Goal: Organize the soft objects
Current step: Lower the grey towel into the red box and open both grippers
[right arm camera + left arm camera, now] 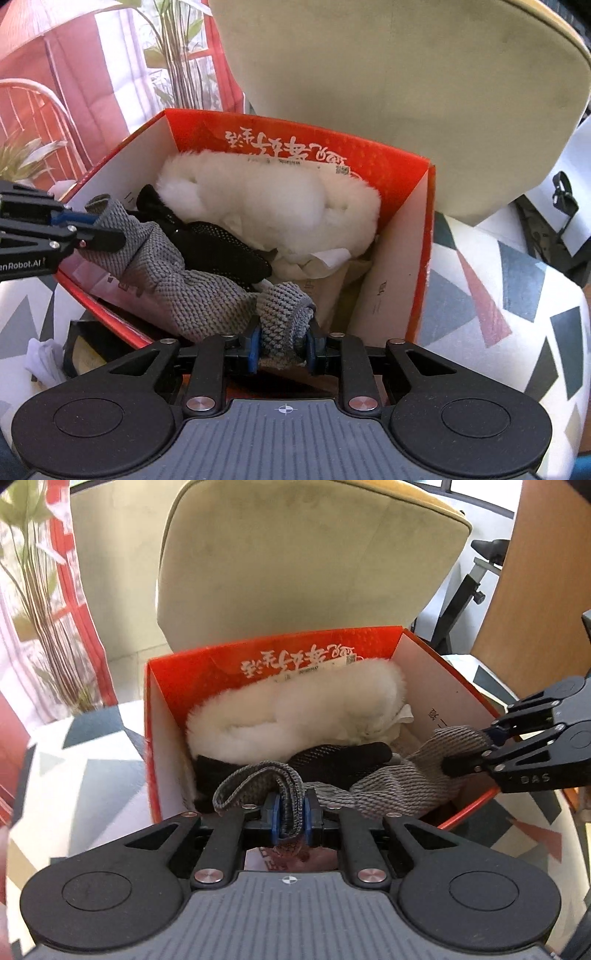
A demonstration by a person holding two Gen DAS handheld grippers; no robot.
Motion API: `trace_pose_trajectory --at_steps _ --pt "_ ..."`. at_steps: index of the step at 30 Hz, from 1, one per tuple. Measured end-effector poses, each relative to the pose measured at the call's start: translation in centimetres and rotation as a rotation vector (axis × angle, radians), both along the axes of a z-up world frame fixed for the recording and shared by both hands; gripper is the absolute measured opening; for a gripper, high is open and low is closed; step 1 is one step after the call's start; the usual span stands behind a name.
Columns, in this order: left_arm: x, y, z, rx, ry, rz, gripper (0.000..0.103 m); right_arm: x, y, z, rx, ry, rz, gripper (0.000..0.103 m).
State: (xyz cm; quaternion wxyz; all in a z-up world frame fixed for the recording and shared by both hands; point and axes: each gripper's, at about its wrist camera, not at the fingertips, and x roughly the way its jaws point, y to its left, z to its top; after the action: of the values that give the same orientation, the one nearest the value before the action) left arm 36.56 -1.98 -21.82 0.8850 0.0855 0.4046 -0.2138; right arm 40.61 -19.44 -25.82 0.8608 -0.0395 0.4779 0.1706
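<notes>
Over the open red box (173, 686), your left claw (291, 821) is clamped on one end of the grey knit cloth (399, 779); your right claw (284, 349) pinches the other end. The cloth sags between them across the box's near rim, above a black glove (221, 247) and a white fluffy item (295, 712) inside. Only the right wrist view shows crumpled white tissue (44, 360) on the patterned table (517, 295). Only the left wrist view shows the exercise-bike frame (476, 587).
</notes>
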Motion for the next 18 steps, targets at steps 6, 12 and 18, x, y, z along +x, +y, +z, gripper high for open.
trace_pose_trajectory --at_steps 6,12,18 --pt "-0.4 0.4 0.7 0.028 -0.024 0.015 0.033 -0.5 -0.7 0.7 -0.031 0.007 0.013 0.021" --pt "-0.9 0.9 2.0 0.058 -0.094 0.048 0.055 -1.0 -1.4 1.3 -0.042 -0.029 -0.03 0.032" --pt "-2.2 1.8 4.3 0.0 -0.191 0.104 0.084 -2.6 -1.5 3.2 -0.063 -0.154 -0.073 0.063"
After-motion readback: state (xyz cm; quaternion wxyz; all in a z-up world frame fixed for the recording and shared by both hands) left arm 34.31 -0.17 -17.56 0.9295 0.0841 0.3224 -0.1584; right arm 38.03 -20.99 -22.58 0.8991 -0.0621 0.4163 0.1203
